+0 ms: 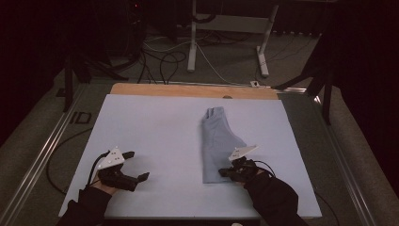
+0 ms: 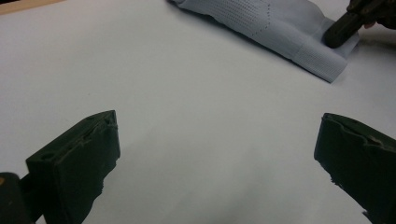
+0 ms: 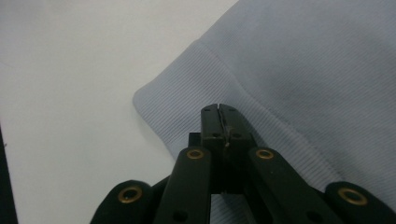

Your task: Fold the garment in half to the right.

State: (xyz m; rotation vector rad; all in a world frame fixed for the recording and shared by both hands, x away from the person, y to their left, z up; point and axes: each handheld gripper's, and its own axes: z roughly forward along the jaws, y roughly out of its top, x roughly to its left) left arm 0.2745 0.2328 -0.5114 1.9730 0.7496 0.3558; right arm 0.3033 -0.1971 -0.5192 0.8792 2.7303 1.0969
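Observation:
A folded pale blue garment (image 1: 216, 141) lies lengthwise on the light mat (image 1: 155, 132), right of centre, its ribbed hem toward me. My right gripper (image 1: 225, 172) is shut, and its tip (image 3: 219, 108) sits over the ribbed hem (image 3: 187, 93) near that hem's left corner; no fabric shows between the jaws. The left gripper view has the same tip (image 2: 334, 37) resting at the garment's (image 2: 275, 23) near end. Over bare mat at the near left, my left gripper (image 1: 139, 165) stands wide open (image 2: 217, 149) with nothing between its jaws.
The mat covers a wooden table whose bare strip (image 1: 188, 89) shows at the far edge. Metal rails (image 1: 42, 150) run along both sides. Beyond the table are a desk frame (image 1: 192, 42) and loose cables (image 1: 164, 61) on the floor.

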